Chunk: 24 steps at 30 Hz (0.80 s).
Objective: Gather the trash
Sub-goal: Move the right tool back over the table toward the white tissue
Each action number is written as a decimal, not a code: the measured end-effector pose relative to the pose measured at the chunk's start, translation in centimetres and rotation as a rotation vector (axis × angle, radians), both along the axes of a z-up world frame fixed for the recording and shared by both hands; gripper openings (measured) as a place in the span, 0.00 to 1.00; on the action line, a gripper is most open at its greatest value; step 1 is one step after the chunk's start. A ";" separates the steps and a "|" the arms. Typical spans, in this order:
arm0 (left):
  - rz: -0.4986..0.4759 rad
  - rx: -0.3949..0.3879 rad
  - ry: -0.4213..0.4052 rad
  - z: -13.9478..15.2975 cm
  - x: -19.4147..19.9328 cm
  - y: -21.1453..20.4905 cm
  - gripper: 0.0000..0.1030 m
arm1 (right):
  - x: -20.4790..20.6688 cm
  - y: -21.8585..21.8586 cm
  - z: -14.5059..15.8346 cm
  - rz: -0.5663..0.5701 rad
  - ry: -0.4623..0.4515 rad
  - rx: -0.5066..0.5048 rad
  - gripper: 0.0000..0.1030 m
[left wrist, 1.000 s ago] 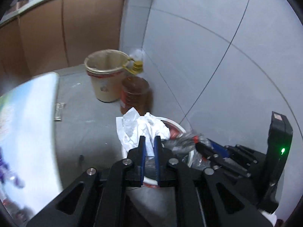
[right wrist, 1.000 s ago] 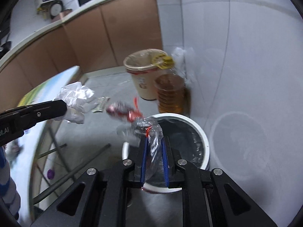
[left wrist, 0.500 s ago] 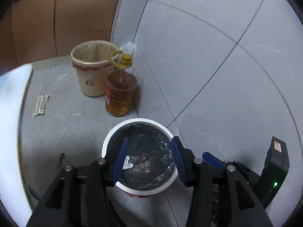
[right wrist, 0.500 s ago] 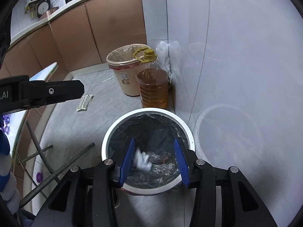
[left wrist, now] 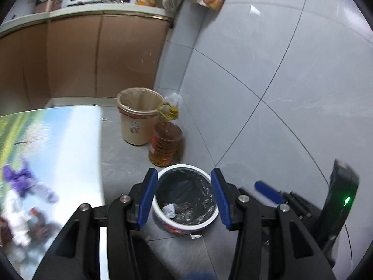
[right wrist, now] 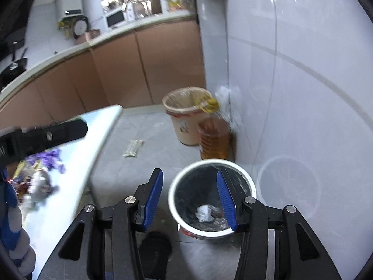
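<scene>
**Both hand-held grippers empty above the bin; more trash waits on the desk**

Grey wall tiles and a grey floor fill most of what I see, with brown kitchen cabinets (left wrist: 77, 58) running along the far side. Next in size is the desk (left wrist: 70, 151) on my left, its printed top carrying a blurred heap of leftover trash (right wrist: 39, 182): crumpled wrappers and something purple, too smeared to name piece by piece.

On the floor against the wall stand a beige lined bucket (left wrist: 137, 121) and, just beside it, an oil bottle (left wrist: 165, 143) with a yellow cap. Nearer to me sits the white bin (right wrist: 250, 186) with its black liner. Inside lie a crumpled white tissue (right wrist: 205, 212) and some clear plastic, so the trash I carried is in the bin.

My left hand-held gripper (left wrist: 184, 200) hangs over the bin with its blue pads moderately apart and nothing between them. My right hand-held gripper (right wrist: 190, 201) is opening, also empty, its right pad over the bin and its left over bare floor.

I judge the drop step done. The next move calls for swinging both hands back to the desk, picking out one piece from the heap and closing squarely on it. A flat wrapper (right wrist: 133, 147) on the floor may need collecting too.
</scene>
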<state>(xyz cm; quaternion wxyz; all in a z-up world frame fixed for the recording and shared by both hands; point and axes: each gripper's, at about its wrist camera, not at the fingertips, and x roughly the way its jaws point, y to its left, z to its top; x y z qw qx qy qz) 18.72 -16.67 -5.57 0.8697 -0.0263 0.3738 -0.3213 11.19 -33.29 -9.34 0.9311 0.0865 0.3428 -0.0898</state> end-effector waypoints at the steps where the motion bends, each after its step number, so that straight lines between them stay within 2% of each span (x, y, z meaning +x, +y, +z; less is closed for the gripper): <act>1: 0.012 0.009 -0.012 0.5 -0.7 0.7 0.44 | -0.4 0.6 0.7 0.010 -0.013 -0.003 0.46; 11: 0.136 0.048 -0.121 3.6 -6.5 8.8 0.45 | -4.8 8.1 7.8 0.158 -0.142 -0.028 0.47; 17: 0.197 0.032 -0.145 4.2 -9.6 13.7 0.45 | -7.2 11.6 9.9 0.235 -0.180 -0.042 0.47; 20: 0.231 0.025 -0.143 4.0 -10.8 15.8 0.52 | -8.2 12.9 10.5 0.268 -0.193 -0.038 0.47; 24: 0.283 0.018 -0.141 3.6 -12.1 18.8 0.53 | -9.0 14.2 11.1 0.306 -0.205 -0.039 0.48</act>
